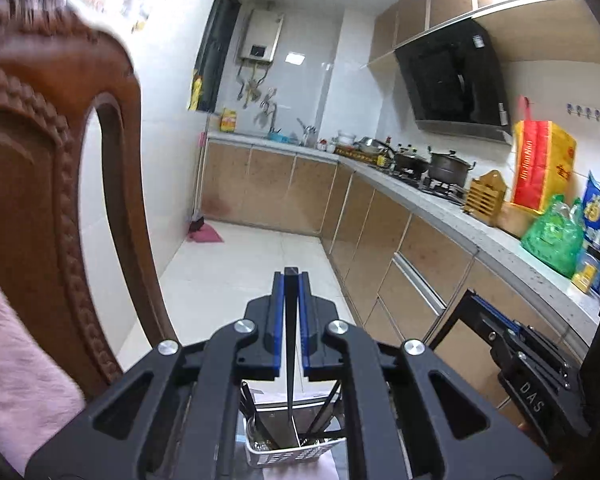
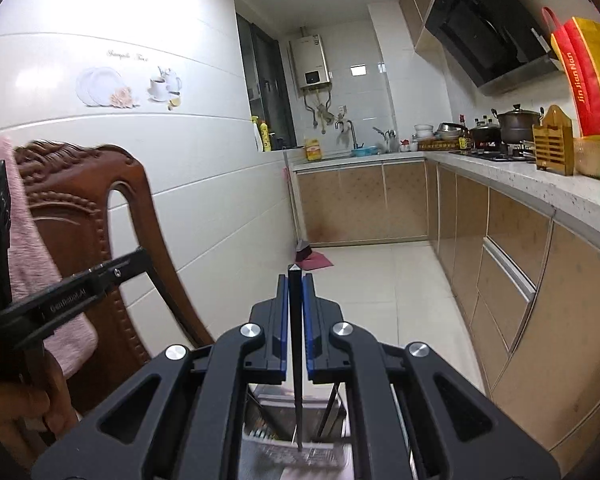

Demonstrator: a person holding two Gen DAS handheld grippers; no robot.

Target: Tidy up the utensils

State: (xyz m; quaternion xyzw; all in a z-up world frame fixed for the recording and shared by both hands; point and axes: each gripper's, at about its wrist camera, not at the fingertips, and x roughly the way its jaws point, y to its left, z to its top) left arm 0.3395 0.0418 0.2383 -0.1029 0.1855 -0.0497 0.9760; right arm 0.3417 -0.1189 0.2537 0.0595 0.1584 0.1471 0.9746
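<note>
The biggest thing near me is the carved wooden chair (image 1: 40,184) on my left with a pink towel (image 2: 32,248) draped over its back, and I judge it the first hazard: my left claw (image 1: 291,280) sits just beside that chair back, so a swing to that side could knock the stick against the wood. On the other side runs the long tabletop (image 2: 520,176), crowded with a pot (image 2: 514,124), a wooden rack (image 2: 553,146) and bags, none of which I want to clip. Below both claws stands the white basket (image 1: 284,450), where a few more dark sticks lean. My left claw is clamped on one black chopstick (image 1: 291,340), which runs upright between the blue pads with its lower end down in the basket. My right claw (image 2: 296,278) is likewise clamped on another black chopstick (image 2: 297,360), its tip low over the basket. Each grip is thin and smooth, so I reckon a stick could twist or slide out if I jolt. A lower end could also snag the basket wall or the leaning sticks and tip the basket. The two claws are near each other and might collide.
</note>
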